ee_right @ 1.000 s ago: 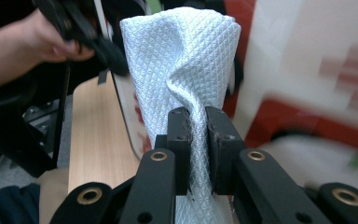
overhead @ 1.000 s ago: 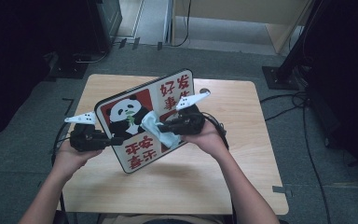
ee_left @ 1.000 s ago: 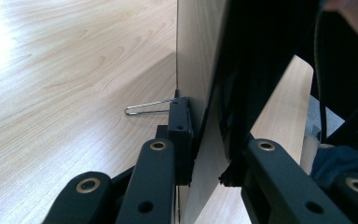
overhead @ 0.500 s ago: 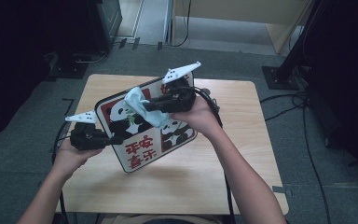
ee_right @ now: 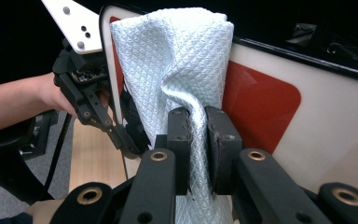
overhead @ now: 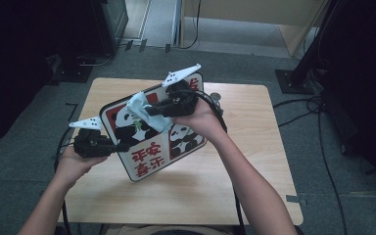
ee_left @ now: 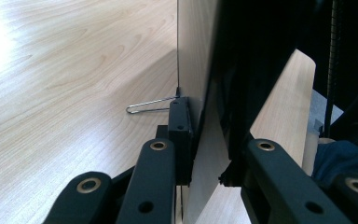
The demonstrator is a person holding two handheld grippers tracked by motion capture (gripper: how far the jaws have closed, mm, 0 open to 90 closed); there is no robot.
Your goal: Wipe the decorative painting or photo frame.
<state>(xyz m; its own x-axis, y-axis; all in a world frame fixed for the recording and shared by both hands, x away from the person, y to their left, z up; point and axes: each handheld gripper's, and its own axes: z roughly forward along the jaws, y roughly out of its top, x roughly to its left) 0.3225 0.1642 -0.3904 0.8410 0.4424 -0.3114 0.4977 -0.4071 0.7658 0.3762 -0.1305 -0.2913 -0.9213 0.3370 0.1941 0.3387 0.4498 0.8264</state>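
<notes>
Pale wooden table (overhead: 186,196) on grey carpet sits beneath us, with dark stands and cables around it. Starting at our right gripper (ee_right: 196,135): its black jaws are pressed together on a fold of the light blue waffle-textured cloth (ee_right: 177,60), which rises up past the pads and lies against the face of the square panda sign board with red panels and Chinese characters (overhead: 152,132). From above, that right gripper (overhead: 149,111) is near the board's upper part, with the cloth (overhead: 139,105) bunched just ahead of it, over the panda picture.

Moving outward, our left gripper (overhead: 120,146) pinches the board at its left edge, jaws closed on the panel; in the left gripper view the board (ee_left: 205,93) runs edge-on straight away from the jaws, standing tilted off the table, with a thin wire clip (ee_left: 149,106) just beside it.

What the next wipe turns on, we judge: the board face slopes from upper right to lower left, so the remaining surface lies below and toward us from the cloth. Our right hand is the one nearer it.
</notes>
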